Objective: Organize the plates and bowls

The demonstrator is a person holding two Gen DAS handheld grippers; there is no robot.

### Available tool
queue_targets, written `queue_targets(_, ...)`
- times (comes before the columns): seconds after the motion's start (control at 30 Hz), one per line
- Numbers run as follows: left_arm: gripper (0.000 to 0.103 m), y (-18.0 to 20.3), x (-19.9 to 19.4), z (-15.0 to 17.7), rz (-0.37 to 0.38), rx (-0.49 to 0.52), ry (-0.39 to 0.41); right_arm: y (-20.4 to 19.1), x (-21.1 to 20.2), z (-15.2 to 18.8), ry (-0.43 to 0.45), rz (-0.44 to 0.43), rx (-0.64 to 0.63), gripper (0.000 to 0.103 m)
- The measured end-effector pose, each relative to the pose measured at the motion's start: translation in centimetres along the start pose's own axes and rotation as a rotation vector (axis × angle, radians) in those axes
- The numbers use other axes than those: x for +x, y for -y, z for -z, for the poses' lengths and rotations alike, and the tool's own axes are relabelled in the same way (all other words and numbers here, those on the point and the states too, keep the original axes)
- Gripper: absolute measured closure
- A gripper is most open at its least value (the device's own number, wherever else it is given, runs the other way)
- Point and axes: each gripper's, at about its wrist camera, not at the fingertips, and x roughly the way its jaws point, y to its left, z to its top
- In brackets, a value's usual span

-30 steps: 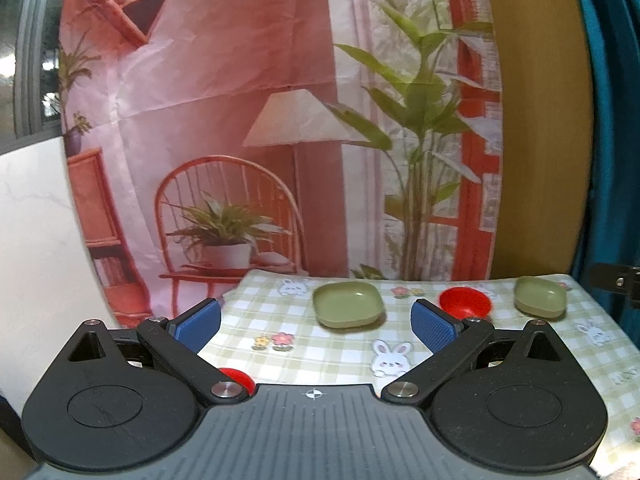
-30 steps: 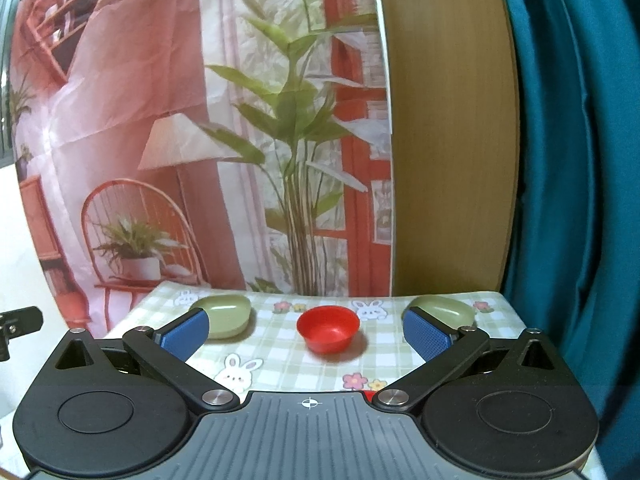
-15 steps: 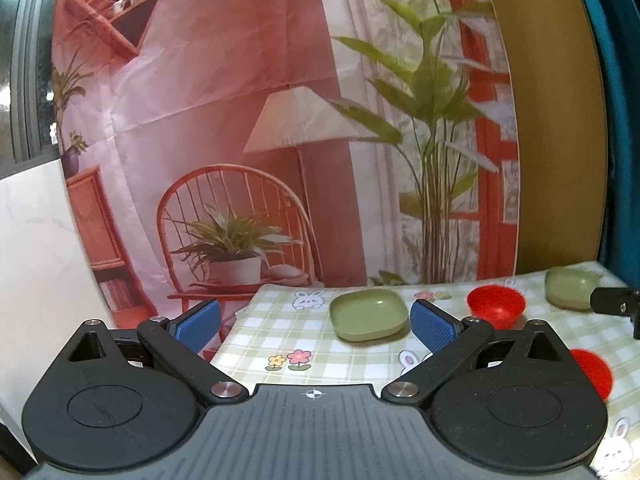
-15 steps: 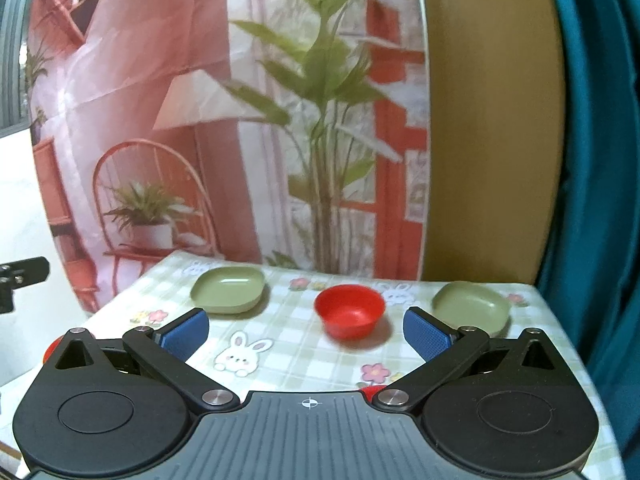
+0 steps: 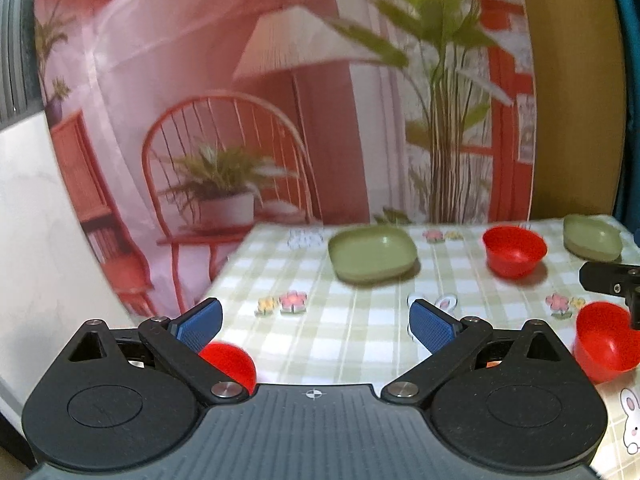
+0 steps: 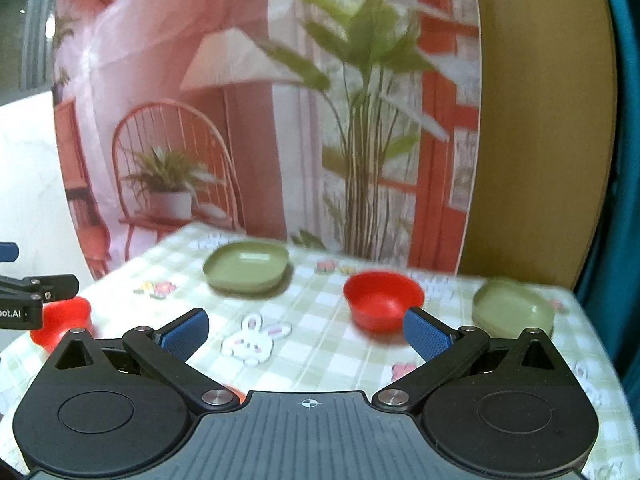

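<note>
On a checked tablecloth (image 5: 360,332) lie two green plates and three red bowls. In the left wrist view one green plate (image 5: 372,254) is far centre and the other green plate (image 5: 592,236) far right, with a red bowl (image 5: 514,250) between them. A second red bowl (image 5: 604,340) sits near right. A third red bowl (image 5: 230,362) is half hidden behind my left finger. My left gripper (image 5: 316,322) is open and empty above the cloth. My right gripper (image 6: 306,332) is open and empty, its right pad just in front of the red bowl (image 6: 382,298).
A printed backdrop (image 5: 280,100) of a chair, lamp and plant hangs behind the table. A wooden panel (image 6: 536,120) and teal curtain (image 6: 624,160) stand at the right. The table's left edge (image 5: 228,264) drops off beside a white wall (image 5: 32,220). Part of the left gripper (image 6: 28,292) shows at the right wrist view's left edge.
Both grippers have come lower and closer to the table, so plates and bowls look larger. Neither has taken hold of anything; the jaws stay apart.
</note>
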Motion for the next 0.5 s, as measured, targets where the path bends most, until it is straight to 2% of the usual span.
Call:
queue_targets(0.07,0.002,0.2,1.0,0.6,0.01,-0.004,-0.032,0.3,1.0,0.4,-0.047,-0.044,0.036,0.0)
queue_targets(0.13,0.003,0.1,1.9,1.2,0.038,-0.019,-0.068,0.1,1.8,0.8,-0.082,-0.042,0.036,0.0)
queue_targets(0.23,0.009,0.1,2.9,2.2,0.05,-0.049,-0.101,0.1,2.5,1.5,-0.093,-0.034,0.045,0.0)
queue_targets(0.5,0.013,0.2,5.0,4.4,0.093,-0.078,-0.196,1.1,4.4,2.6,-0.166,-0.102,0.133,0.0)
